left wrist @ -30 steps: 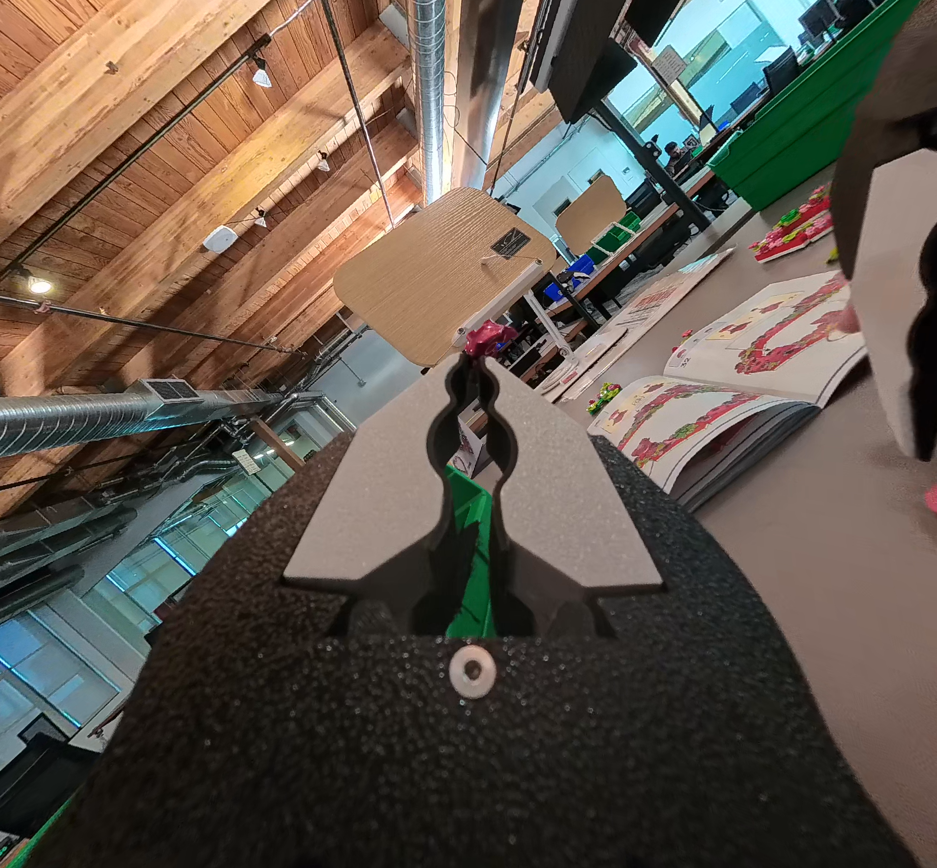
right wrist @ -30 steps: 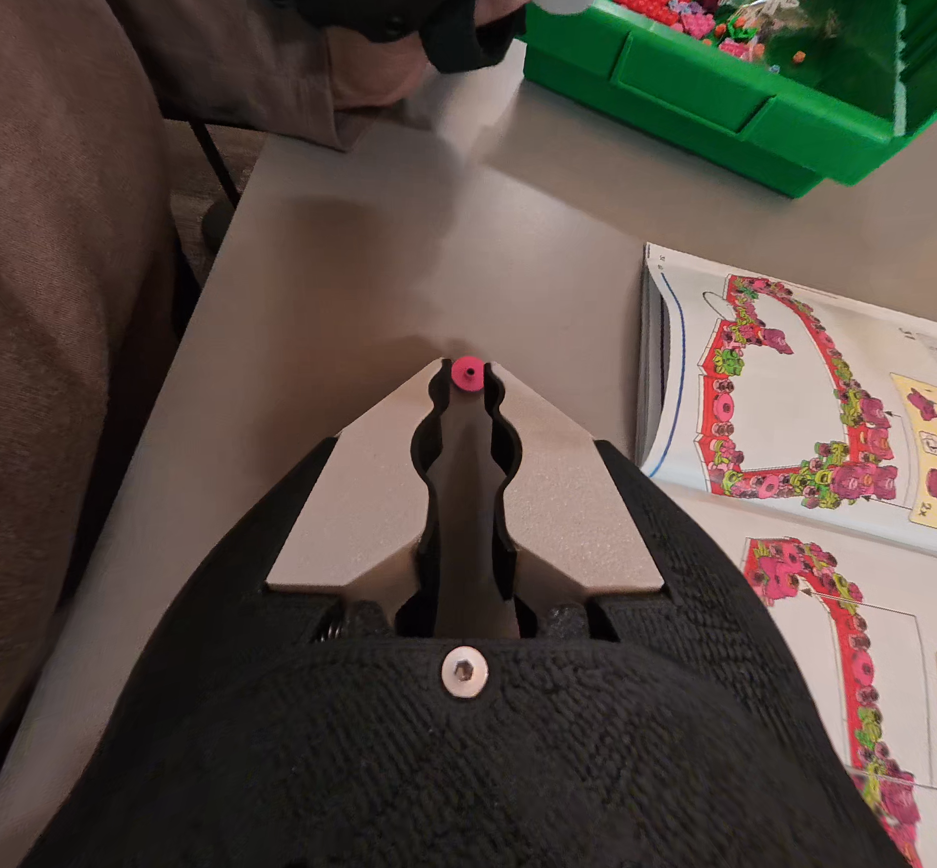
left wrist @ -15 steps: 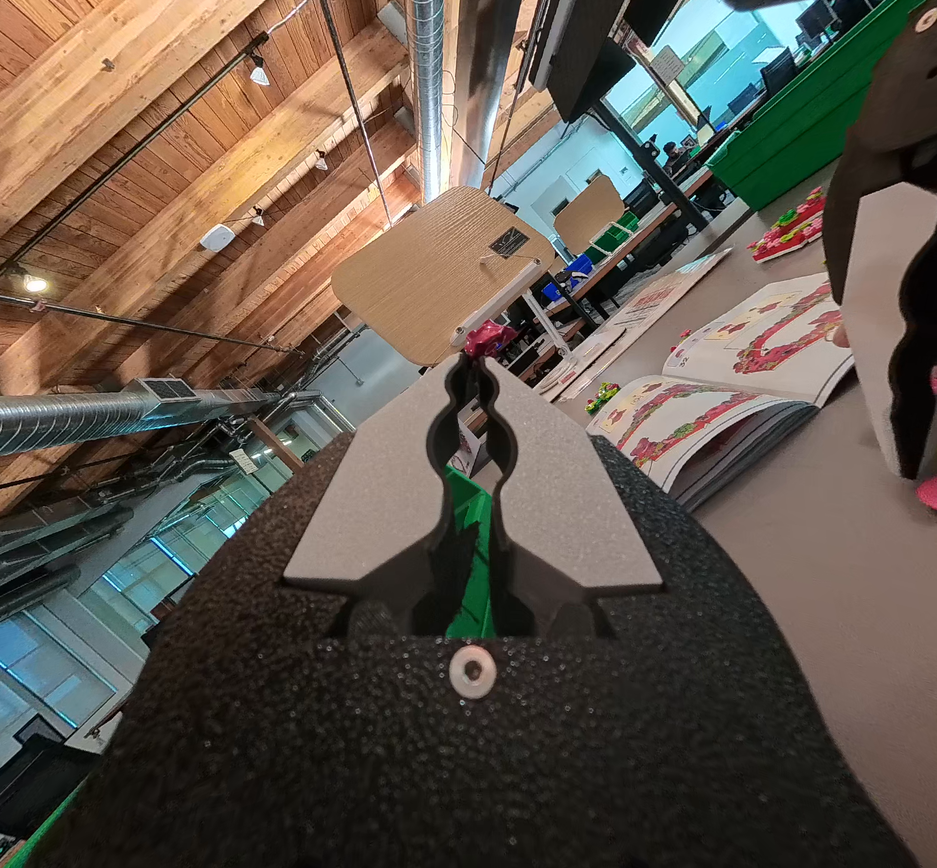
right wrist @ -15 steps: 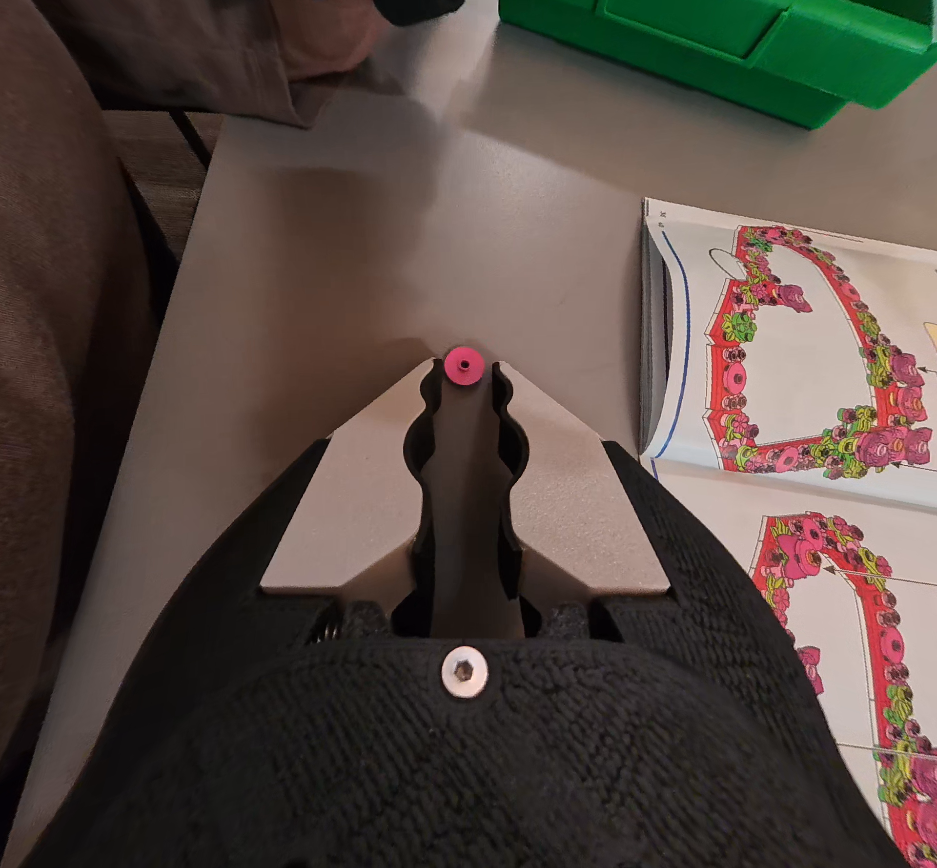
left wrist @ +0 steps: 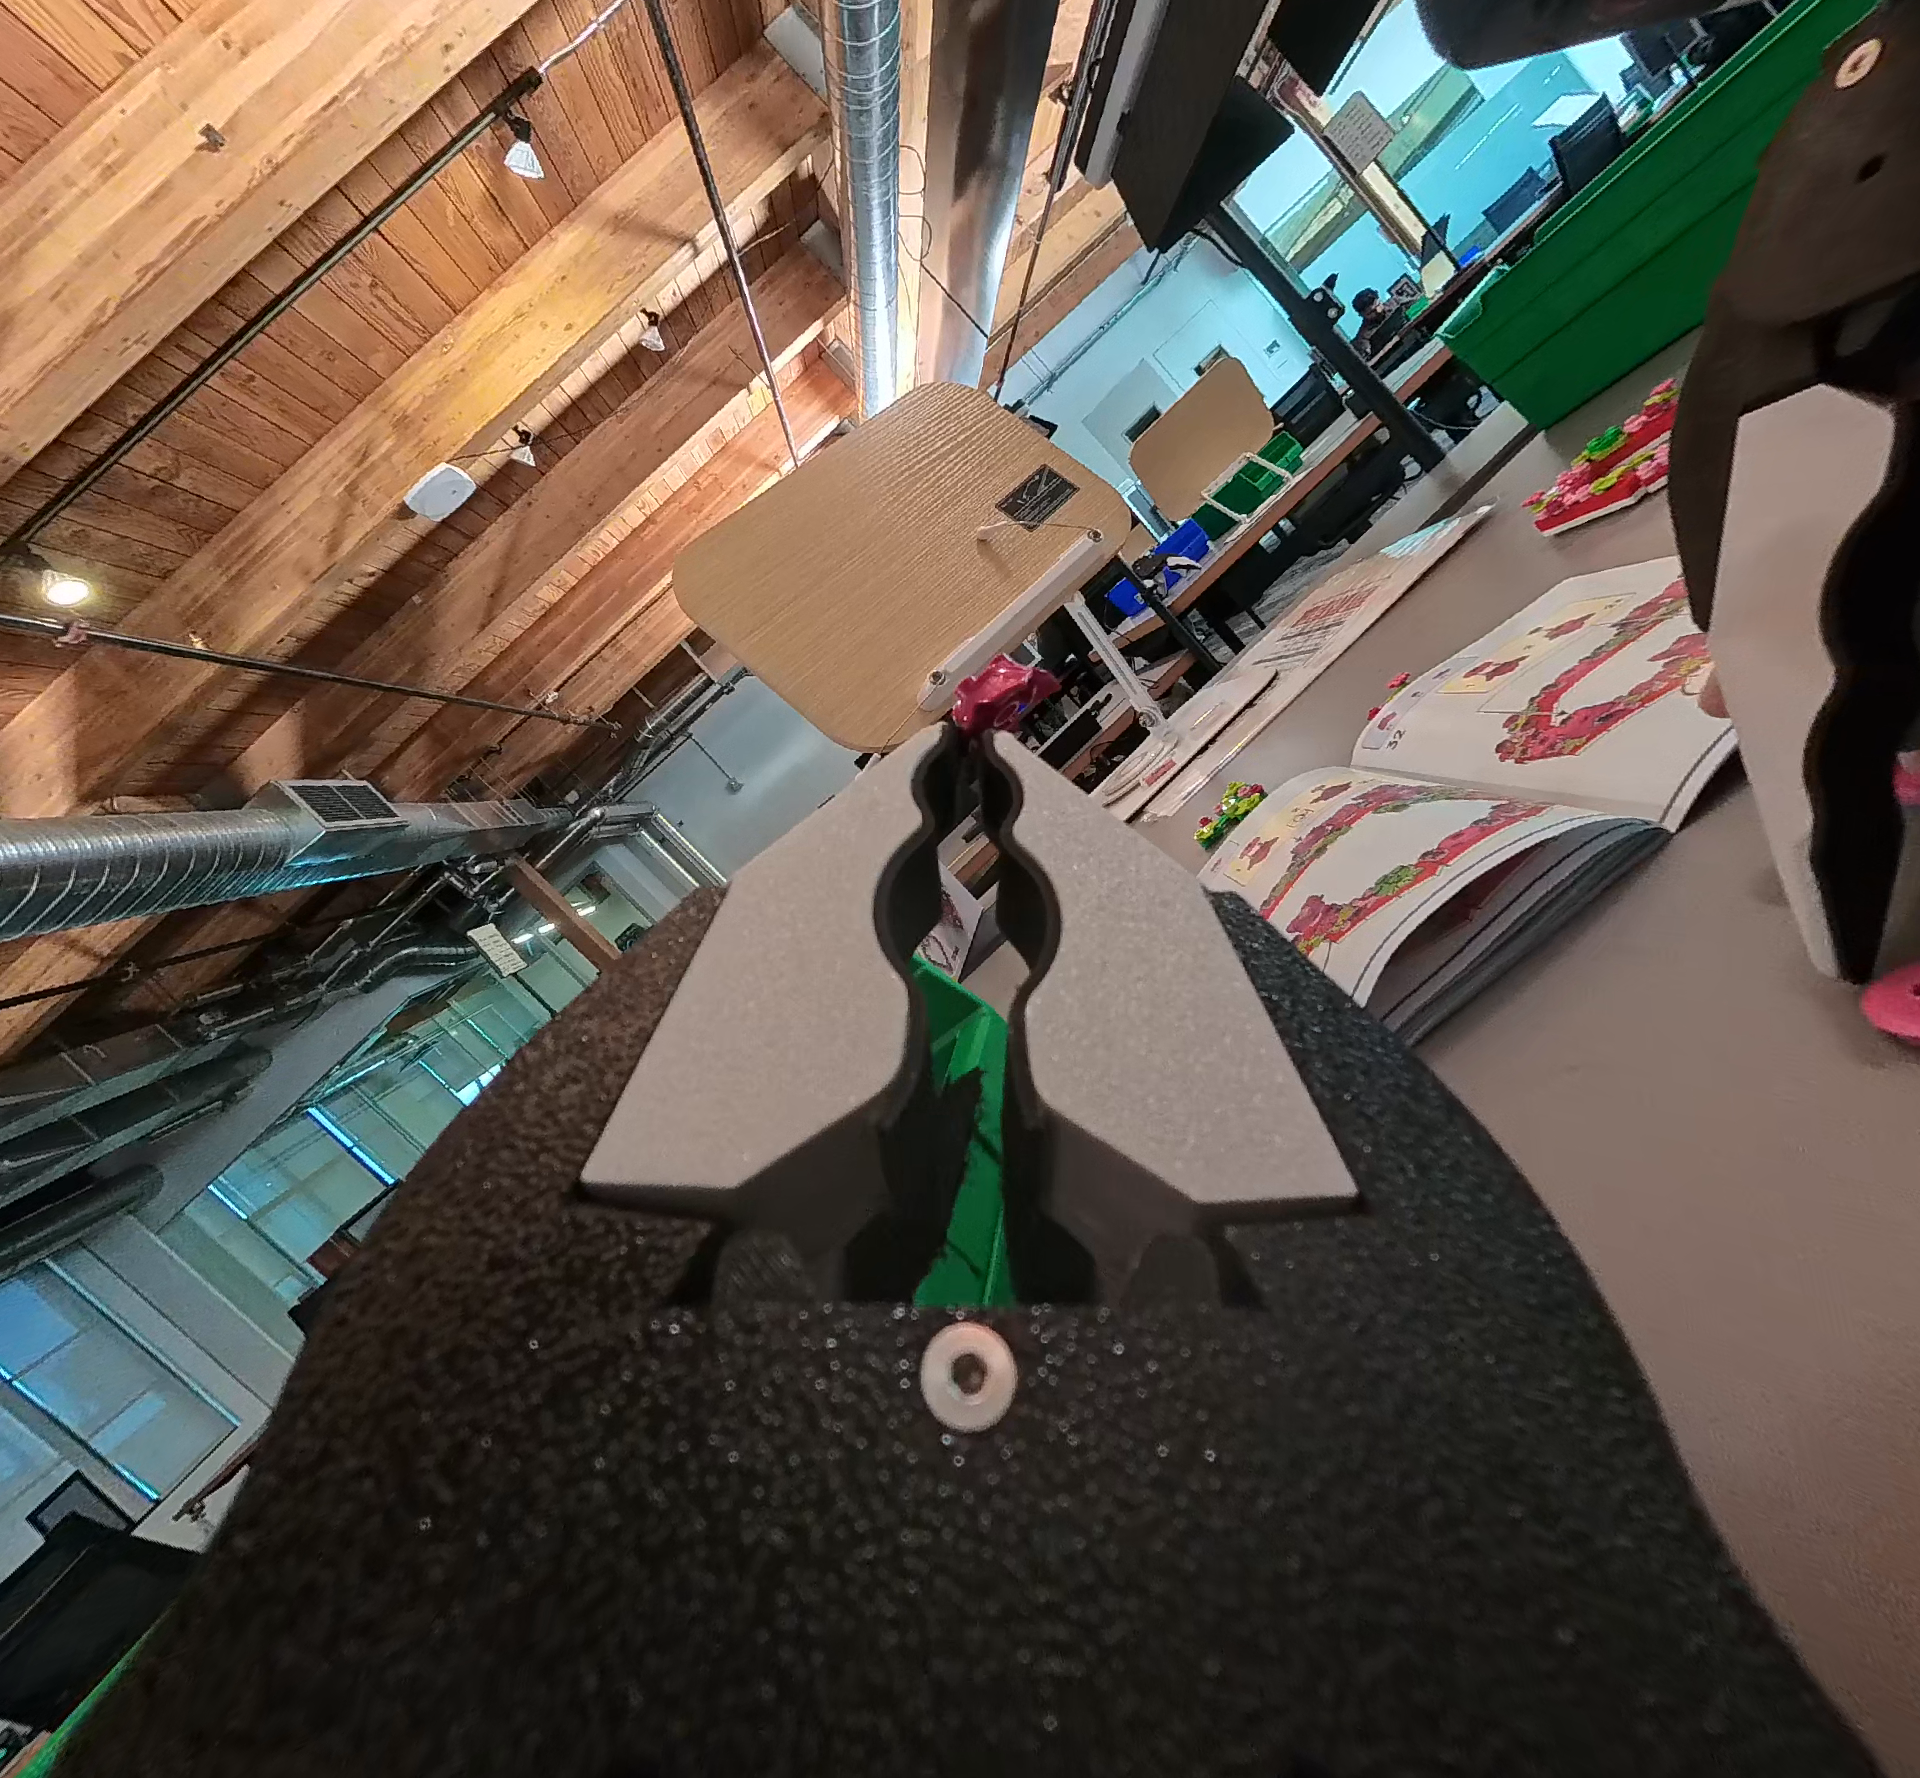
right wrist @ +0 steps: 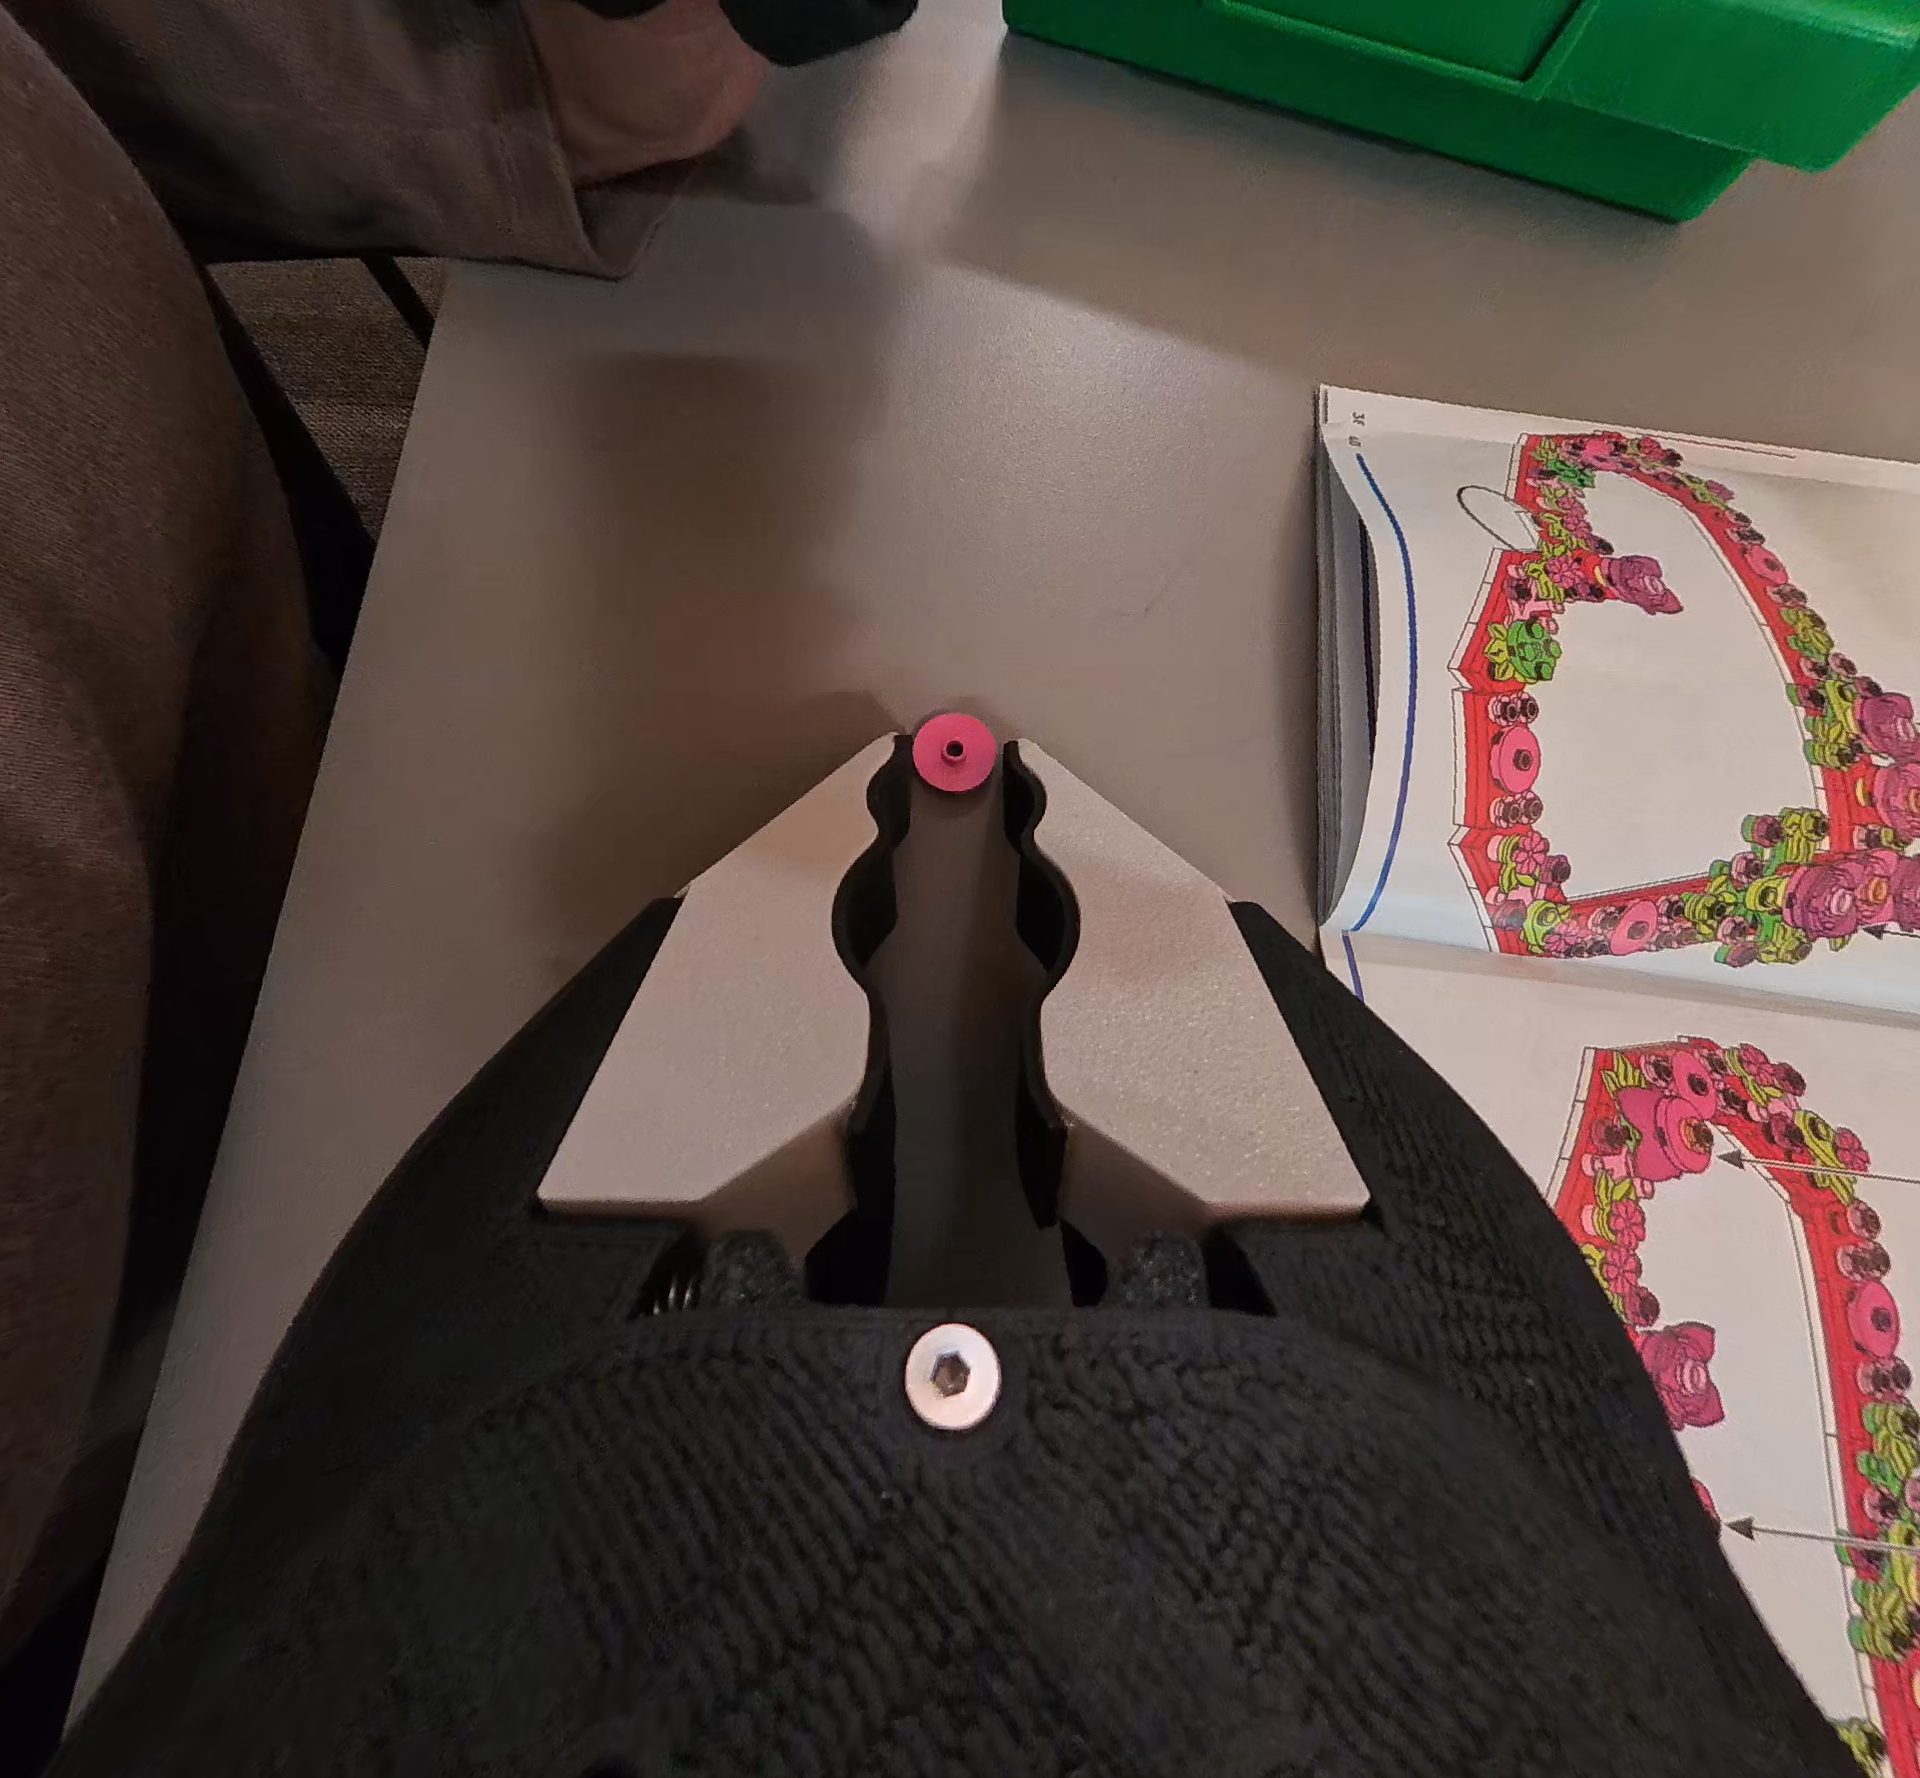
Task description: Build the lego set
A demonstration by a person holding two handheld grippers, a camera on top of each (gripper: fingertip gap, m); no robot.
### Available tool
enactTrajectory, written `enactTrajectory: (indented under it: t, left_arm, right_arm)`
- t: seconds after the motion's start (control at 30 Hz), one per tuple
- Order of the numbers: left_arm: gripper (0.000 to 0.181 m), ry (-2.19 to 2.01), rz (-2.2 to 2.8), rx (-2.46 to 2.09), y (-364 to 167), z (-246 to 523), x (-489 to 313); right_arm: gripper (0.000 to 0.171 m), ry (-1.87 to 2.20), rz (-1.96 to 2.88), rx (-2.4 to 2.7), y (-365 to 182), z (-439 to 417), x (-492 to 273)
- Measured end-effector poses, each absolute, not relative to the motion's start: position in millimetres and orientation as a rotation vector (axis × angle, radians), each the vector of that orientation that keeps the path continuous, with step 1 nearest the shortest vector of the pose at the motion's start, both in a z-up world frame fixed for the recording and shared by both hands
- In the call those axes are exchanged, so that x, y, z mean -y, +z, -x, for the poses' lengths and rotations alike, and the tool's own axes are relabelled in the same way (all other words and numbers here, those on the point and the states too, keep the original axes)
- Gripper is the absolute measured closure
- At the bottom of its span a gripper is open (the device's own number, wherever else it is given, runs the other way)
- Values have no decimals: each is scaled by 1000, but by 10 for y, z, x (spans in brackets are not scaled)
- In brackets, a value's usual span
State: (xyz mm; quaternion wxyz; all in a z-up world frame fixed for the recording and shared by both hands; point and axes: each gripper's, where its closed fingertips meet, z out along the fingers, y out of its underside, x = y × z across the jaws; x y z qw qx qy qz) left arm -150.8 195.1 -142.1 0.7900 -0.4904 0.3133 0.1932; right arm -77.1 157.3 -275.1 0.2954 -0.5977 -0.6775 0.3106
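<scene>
My left gripper (left wrist: 971,741) is shut on a small dark magenta flower piece (left wrist: 997,692) at its tips and holds it up in the air, tilted toward the ceiling. My right gripper (right wrist: 953,760) points down at the grey table (right wrist: 727,533). Its jaws stand slightly apart around a round pink stud piece (right wrist: 953,754), which faces up between the tips with thin gaps on both sides. In the left wrist view the right gripper (left wrist: 1849,793) shows at the right edge, with the pink piece (left wrist: 1896,1001) at its tip by the table.
An open instruction booklet (right wrist: 1662,689) lies right of the right gripper and also shows in the left wrist view (left wrist: 1455,793). A green parts bin (right wrist: 1455,45) stands at the back. A red and pink partial build (left wrist: 1600,481) lies beyond the booklet. A sleeved arm (right wrist: 468,97) is at the upper left. The left gripper's tips are roughly 15 centimeters from the right gripper's.
The right gripper has come down closer to the table and its jaws have parted a little around the pink piece, which now faces flat up. The left gripper has held still.
</scene>
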Motion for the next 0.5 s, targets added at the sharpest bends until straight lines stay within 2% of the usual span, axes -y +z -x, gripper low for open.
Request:
enactTrajectory:
  t: [0.5]
  left_arm:
    - [181,418,1056,-677,-1426,1509,-1953]
  right_arm:
    - [157,802,1569,1821,-2758,774,-1577]
